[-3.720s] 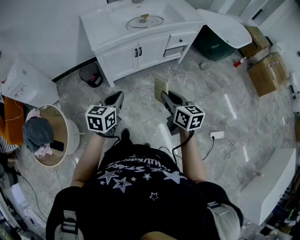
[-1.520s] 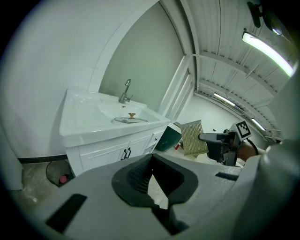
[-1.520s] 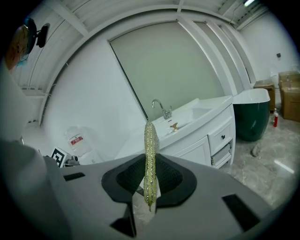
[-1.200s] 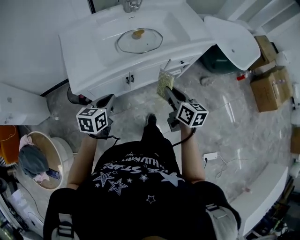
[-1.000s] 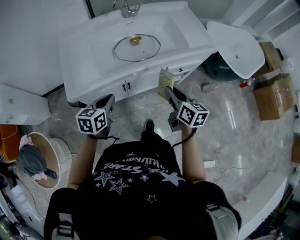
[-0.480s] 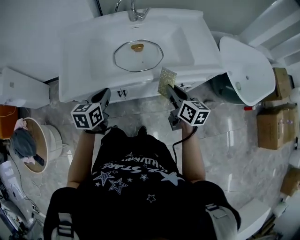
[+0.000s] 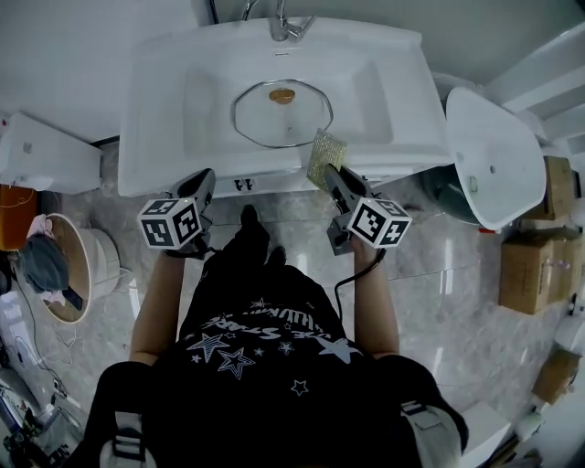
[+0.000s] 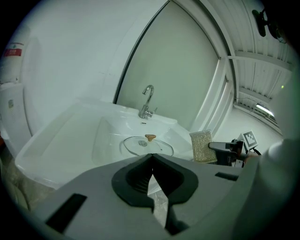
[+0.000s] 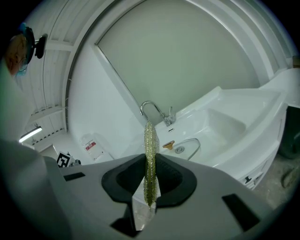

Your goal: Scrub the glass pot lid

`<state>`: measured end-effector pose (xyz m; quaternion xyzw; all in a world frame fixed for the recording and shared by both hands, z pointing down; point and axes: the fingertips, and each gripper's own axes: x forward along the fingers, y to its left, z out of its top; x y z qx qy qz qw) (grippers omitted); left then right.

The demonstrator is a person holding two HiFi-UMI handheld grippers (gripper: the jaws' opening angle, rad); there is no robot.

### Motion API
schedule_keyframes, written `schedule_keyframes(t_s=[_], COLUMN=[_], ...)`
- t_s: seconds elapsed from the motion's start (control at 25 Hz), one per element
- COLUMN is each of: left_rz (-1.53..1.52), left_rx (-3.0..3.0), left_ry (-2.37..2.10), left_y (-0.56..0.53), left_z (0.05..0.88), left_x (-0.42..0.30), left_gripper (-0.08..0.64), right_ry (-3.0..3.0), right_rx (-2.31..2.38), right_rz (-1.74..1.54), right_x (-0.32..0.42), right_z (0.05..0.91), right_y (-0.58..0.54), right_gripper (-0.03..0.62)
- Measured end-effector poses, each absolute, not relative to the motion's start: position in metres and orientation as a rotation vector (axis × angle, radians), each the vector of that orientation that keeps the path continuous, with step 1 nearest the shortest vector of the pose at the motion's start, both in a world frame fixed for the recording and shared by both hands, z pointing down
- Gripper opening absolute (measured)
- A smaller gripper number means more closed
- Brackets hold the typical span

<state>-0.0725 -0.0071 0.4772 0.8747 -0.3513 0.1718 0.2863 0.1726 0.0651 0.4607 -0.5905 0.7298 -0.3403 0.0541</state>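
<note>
Centrally, round glass lid (image 7: 281, 123); glittery sponge (image 7: 323, 157)

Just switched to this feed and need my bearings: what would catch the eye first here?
The glass pot lid with its brown knob lies in the white sink basin, just below the faucet. Next comes the glittery gold scouring pad, clamped on edge in the right gripper near the basin's front edge. The left gripper is shut with nothing in it.
</note>
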Motion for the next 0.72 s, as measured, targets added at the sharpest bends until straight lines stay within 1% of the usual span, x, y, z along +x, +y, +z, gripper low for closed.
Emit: schedule_keyframes(t_s=[0.4, 0.72], left_rz=[0.432, 0.405], left_rx=[2.359, 2.342], left_ry=[-0.888, -0.852], left_y=[-0.083, -0.15], left_z=[0.474, 0.477], left_x=[-0.037, -0.027], left_gripper=[0.009, 0.009], right_ry=[2.179, 2.257], right_rx=[-1.896, -2.029], right_rz=[-1.021, -1.06], right_x=[0.213, 0.222], right_z=[0.45, 0.464], right_y=[-0.001, -0.077], right_gripper=[0.064, 0.064])
